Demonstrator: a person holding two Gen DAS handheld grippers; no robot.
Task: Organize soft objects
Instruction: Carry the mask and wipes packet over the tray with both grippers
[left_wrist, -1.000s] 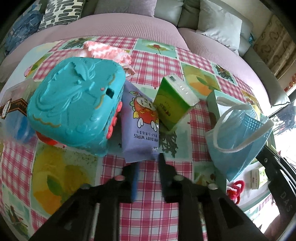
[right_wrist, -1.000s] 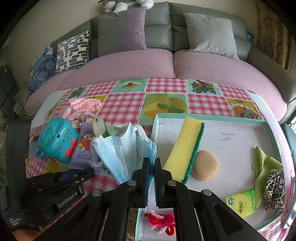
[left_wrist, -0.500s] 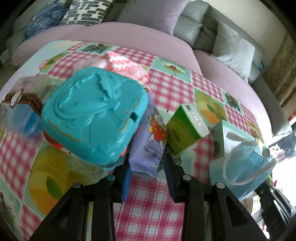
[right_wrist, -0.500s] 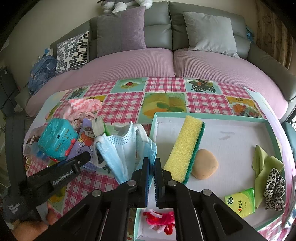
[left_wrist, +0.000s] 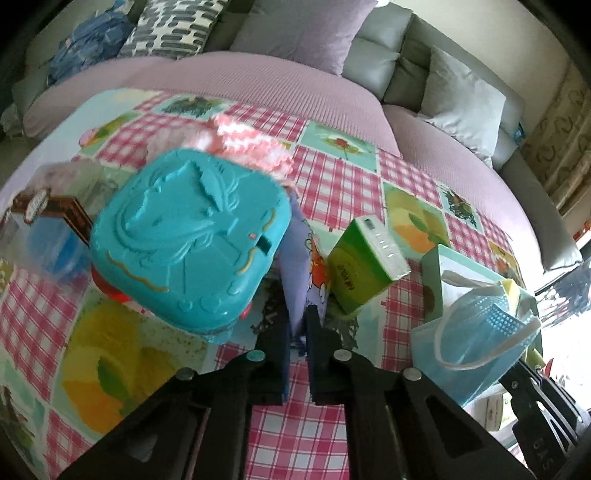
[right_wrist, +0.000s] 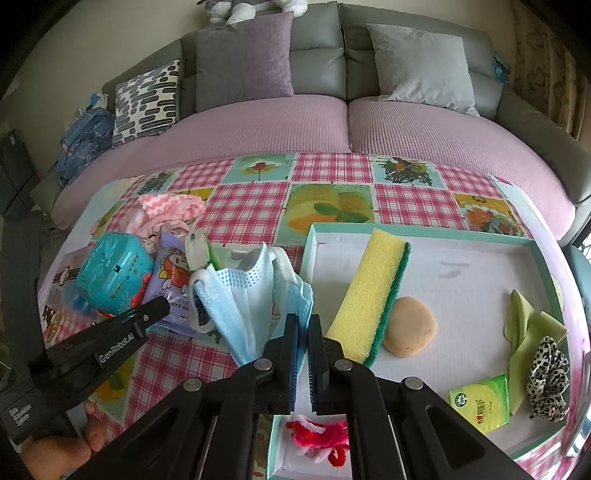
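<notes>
Left claw (left_wrist: 297, 332) has its jaws pinched on the bottom edge of the purple wipes pack (left_wrist: 299, 266), which leans between the teal toy case (left_wrist: 188, 236) and the green tissue box (left_wrist: 365, 266) on the checked counter (left_wrist: 306, 435). Right claw (right_wrist: 303, 332) is clamped on the blue face mask (right_wrist: 243, 302), held beside the tray (right_wrist: 546, 269). Best to lift the pack straight up, since only its thin edge looks caught. Only the right view shows the tray's sponge (right_wrist: 369, 291) and a hand (right_wrist: 62, 446); only the left view shows the pinch close up
</notes>
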